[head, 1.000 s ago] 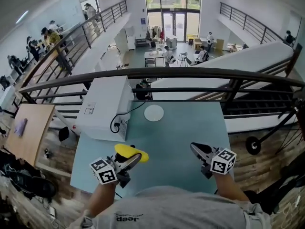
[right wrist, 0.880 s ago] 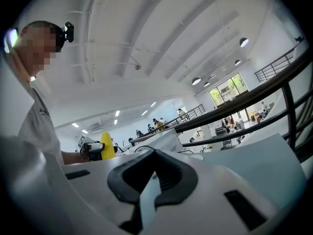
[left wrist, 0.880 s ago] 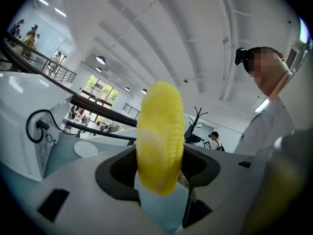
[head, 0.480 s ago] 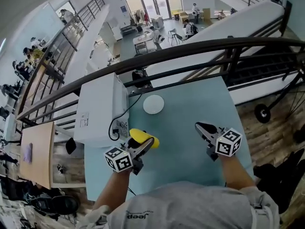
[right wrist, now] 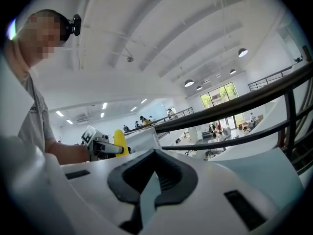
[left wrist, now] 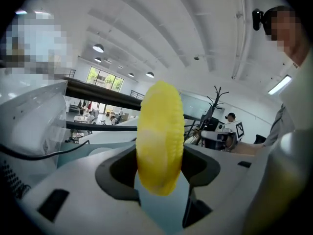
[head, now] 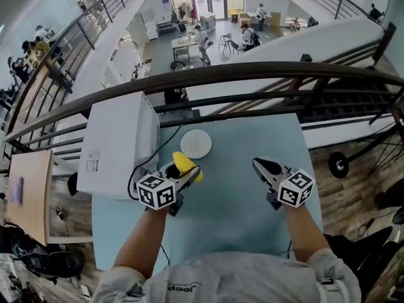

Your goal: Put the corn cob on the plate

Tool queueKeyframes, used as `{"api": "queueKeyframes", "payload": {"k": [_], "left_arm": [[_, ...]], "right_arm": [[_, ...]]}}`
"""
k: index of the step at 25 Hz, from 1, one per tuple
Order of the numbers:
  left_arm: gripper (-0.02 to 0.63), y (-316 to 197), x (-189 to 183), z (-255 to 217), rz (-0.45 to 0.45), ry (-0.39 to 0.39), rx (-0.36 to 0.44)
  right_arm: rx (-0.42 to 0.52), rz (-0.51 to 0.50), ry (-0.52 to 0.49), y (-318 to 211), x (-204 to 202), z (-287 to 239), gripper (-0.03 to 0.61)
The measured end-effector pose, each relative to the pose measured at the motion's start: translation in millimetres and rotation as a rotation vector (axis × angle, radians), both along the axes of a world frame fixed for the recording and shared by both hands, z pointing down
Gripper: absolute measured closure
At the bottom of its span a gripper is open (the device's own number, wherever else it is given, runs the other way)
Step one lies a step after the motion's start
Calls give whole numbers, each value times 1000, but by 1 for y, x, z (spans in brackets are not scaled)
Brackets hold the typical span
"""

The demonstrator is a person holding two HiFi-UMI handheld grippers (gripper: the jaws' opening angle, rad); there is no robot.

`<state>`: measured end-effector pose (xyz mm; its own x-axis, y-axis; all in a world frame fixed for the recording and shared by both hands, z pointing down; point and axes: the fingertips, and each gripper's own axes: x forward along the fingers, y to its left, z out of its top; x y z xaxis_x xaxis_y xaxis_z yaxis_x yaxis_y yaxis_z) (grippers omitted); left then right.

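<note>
While left gripper (head: 189,172) grips cob (head: 182,163), plate (head: 197,145) seems adjacent

yellow ribbed corn cob (head: 184,165), plain white plate (head: 196,144), pale teal table (head: 233,197), white box (head: 120,141).

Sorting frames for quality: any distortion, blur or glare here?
Head view: strong fisheye, the railing bows; the table is evenly lit. Left gripper view: the corn cob sits close and slightly soft, corners dark. Right gripper view: dark corners too, ceiling lamps bright without flare.
</note>
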<state>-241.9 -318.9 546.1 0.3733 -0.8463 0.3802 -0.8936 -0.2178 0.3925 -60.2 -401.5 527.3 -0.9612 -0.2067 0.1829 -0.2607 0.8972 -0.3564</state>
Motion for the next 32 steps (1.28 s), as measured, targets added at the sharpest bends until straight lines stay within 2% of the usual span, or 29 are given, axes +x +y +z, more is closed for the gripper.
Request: {"api": "queueKeyframes", "payload": {"k": [8, 17, 23, 27, 29, 32], "left_arm": [[353, -51, -44, 68, -46, -129, -163], [353, -88, -74, 130, -57, -222, -316], [353, -105, -78, 151, -29, -256, -370], [353, -116, -84, 151, -25, -281, -371], [353, -121, -88, 152, -21, -317, -373], [353, -127, -93, 157, -5, -410, -386]], "right_arm": [[19, -68, 40, -43, -53, 44, 561], [26, -121, 62, -77, -105, 93, 561], [22, -151, 68, -88, -126, 120, 561], [14, -157, 68, -93, -129, 133, 561], [12, -156, 60, -95, -131, 138, 561], [9, -152, 44, -96, -132, 141, 561]]}}
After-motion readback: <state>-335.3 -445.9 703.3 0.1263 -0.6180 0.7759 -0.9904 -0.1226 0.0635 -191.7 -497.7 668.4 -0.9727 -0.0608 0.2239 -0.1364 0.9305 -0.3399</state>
